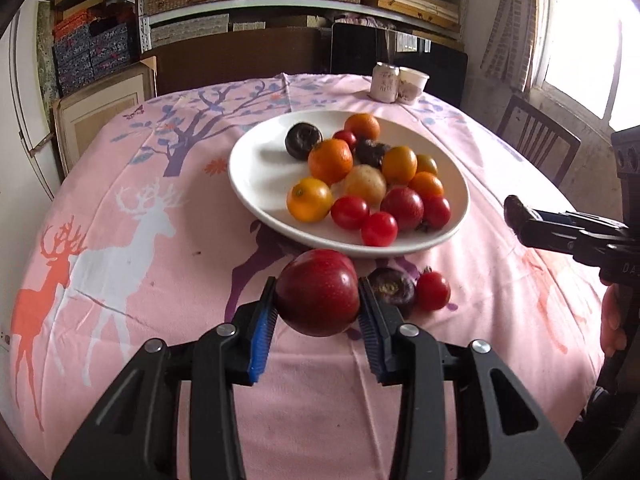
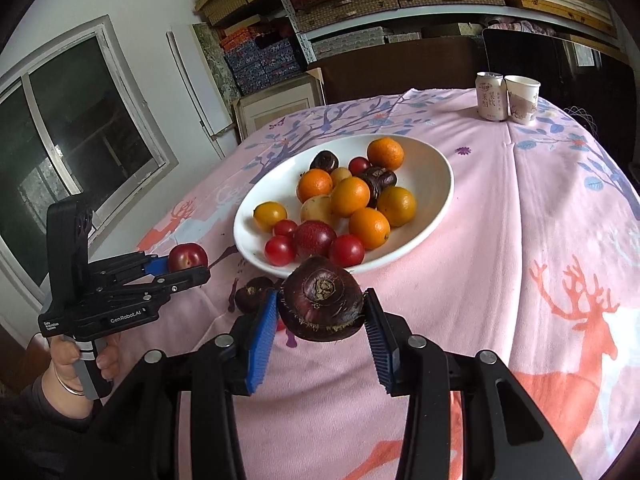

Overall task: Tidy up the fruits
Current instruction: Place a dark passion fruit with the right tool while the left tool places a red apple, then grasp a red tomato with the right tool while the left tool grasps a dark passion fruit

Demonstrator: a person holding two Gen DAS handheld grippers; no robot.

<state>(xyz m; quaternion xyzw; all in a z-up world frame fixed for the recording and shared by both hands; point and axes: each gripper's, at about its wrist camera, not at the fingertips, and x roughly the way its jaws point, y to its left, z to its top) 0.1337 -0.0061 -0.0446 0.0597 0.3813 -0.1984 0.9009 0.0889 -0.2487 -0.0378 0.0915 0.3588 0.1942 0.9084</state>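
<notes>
My left gripper (image 1: 317, 283) is shut on a dark red plum (image 1: 318, 300), held just above the pink tablecloth in front of the white plate (image 1: 256, 176). The plate carries several oranges, cherry tomatoes, a pale round fruit and dark water chestnuts. Beside the plum, a water chestnut (image 1: 390, 290) and a cherry tomato (image 1: 433, 291) lie on the cloth. My right gripper (image 2: 322, 294) is shut on a large dark water chestnut (image 2: 322, 308), near the plate's (image 2: 432, 176) front rim. In the right wrist view the left gripper (image 2: 188, 266) with its plum (image 2: 187, 258) is at the left.
A drink can (image 1: 384, 82) and a paper cup (image 1: 412, 85) stand at the table's far edge. A wooden chair (image 1: 538, 144) is at the right, under a window. Shelves stacked with boxes fill the back wall. A person's hand (image 2: 68, 364) grips the left handle.
</notes>
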